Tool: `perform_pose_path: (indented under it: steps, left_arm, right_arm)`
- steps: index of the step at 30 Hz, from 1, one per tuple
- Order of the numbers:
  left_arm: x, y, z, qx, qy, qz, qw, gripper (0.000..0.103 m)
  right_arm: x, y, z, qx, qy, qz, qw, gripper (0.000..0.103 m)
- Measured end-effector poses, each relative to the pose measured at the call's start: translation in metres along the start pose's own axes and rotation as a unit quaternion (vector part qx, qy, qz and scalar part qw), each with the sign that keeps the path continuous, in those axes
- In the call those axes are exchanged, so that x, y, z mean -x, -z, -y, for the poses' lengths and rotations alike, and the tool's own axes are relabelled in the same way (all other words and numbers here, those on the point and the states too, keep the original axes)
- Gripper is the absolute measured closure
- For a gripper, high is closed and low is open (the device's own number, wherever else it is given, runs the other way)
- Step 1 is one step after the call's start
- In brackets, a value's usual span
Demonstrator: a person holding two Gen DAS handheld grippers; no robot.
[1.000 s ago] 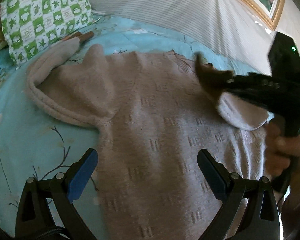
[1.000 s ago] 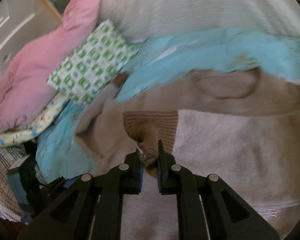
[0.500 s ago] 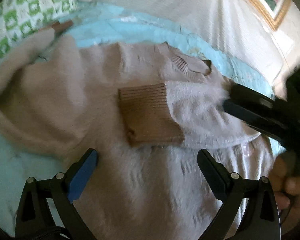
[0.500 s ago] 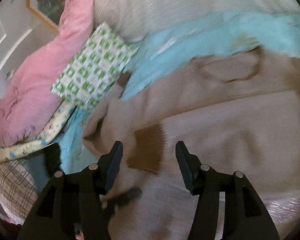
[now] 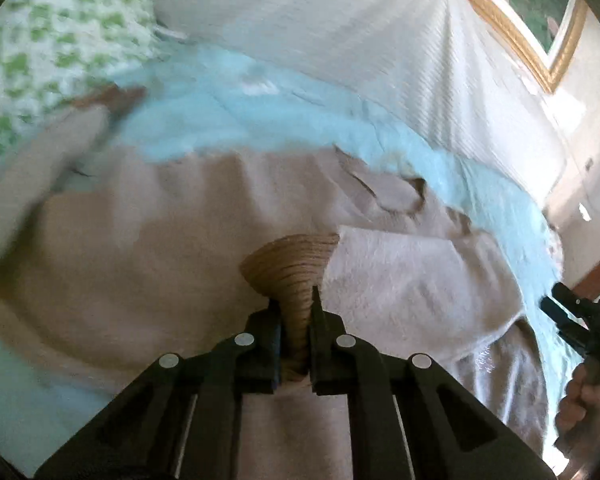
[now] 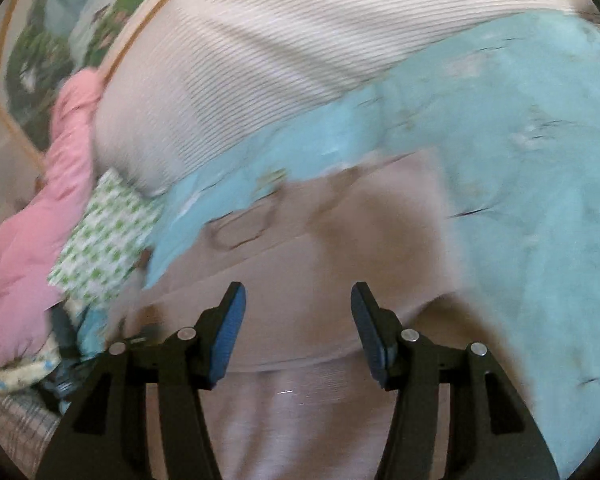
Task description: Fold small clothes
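Note:
A beige knit sweater [image 5: 147, 248] lies flat on a light blue bedsheet [image 5: 235, 112]. Its right sleeve [image 5: 412, 276] is folded across the chest. My left gripper [image 5: 295, 312] is shut on that sleeve's brown ribbed cuff [image 5: 291, 264]. The other sleeve [image 5: 39, 160] stretches out to the far left. My right gripper [image 6: 295, 308] is open and empty, low over the sweater's body [image 6: 320, 248]; it also shows at the right edge of the left wrist view [image 5: 572, 316]. The neckline [image 6: 239, 224] lies beyond it, blurred.
A striped white pillow [image 5: 340, 28] and a green-checked cushion [image 5: 39, 40] lie at the head of the bed. A pink quilt [image 6: 31, 248] is piled at the left. A gold-framed picture [image 5: 516, 20] hangs on the wall.
My right gripper opened, let go of the brown cuff on the chest and drew back to the right. My left gripper moved in and shut on that cuff.

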State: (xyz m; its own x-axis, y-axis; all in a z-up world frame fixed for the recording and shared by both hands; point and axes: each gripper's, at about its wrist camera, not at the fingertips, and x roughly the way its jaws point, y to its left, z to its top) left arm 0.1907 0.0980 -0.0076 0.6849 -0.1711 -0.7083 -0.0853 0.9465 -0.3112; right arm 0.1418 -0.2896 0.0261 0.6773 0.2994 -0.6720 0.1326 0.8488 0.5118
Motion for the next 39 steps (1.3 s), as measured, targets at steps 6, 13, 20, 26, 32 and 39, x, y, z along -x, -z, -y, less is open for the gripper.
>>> perform_pose_path:
  steps: [6, 13, 20, 26, 32, 39]
  left_arm:
    - [-0.008, 0.012, -0.013, 0.005, 0.010, -0.032, 0.9994, 0.095]
    - [-0.009, 0.014, -0.013, 0.000, 0.002, -0.038, 0.9993, 0.095]
    - [-0.012, 0.010, -0.001, -0.012, 0.002, -0.035, 0.9993, 0.094]
    - [-0.009, 0.016, -0.013, -0.006, -0.010, -0.045, 0.9989, 0.083]
    - [0.040, 0.012, -0.026, -0.019, -0.032, -0.010, 0.9993, 0.065]
    - [0.072, -0.020, -0.068, 0.006, -0.099, 0.035, 0.9945, 0.035]
  right_arm:
    - [-0.025, -0.026, 0.043, -0.024, 0.071, -0.018, 0.997, 0.047]
    - [-0.093, -0.049, 0.053, 0.009, 0.105, -0.091, 0.990, 0.047]
    - [-0.083, -0.062, 0.055, 0.030, 0.116, -0.059, 0.991, 0.095]
    - [-0.075, -0.051, 0.062, 0.000, 0.134, -0.060, 0.989, 0.073]
    - [-0.029, -0.032, 0.027, 0.033, 0.090, -0.022, 0.995, 0.063]
    - [-0.025, 0.006, -0.009, 0.053, 0.037, -0.055, 0.996, 0.063]
